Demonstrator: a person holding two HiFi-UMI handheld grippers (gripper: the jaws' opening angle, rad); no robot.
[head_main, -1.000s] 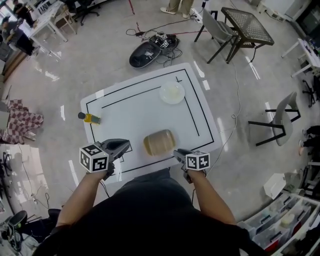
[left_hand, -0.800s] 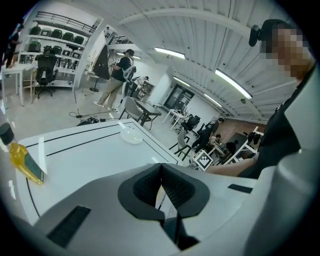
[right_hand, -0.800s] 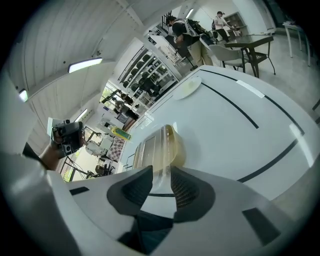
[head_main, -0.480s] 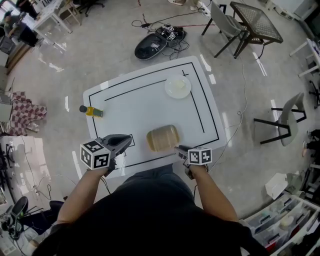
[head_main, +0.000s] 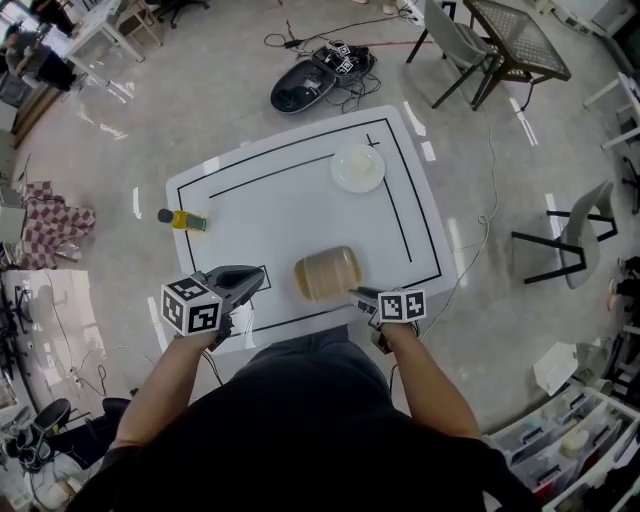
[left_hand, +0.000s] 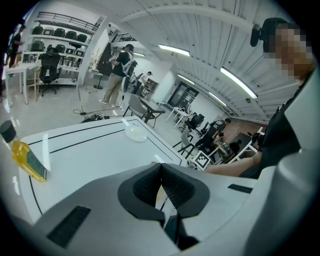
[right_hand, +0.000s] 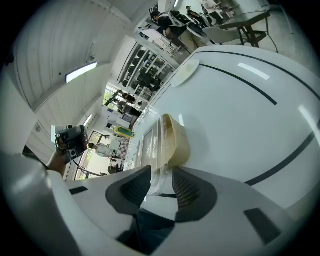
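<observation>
Right gripper (right_hand: 160, 176) over near edge of surface, fingers narrowly apart, clear lid edge of tan rounded plastic container (head_main: 326, 274) showing in gap. Left gripper (left_hand: 161, 167) just left of container, fingers pressed together, empty. Container lies by near edge of white surface with black lines (head_main: 280, 205), long axis left-right, clear end leftward. Farther: yellow bottle (head_main: 183, 219) lying at left edge, white plate (head_main: 358, 168) far right. Beyond: grey floor (head_main: 200, 90), black device with cables (head_main: 302, 88), chairs.

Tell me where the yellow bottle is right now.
In the head view the yellow bottle sits at the left edge of the white table, beyond the left gripper and far left of the tan container.
</observation>
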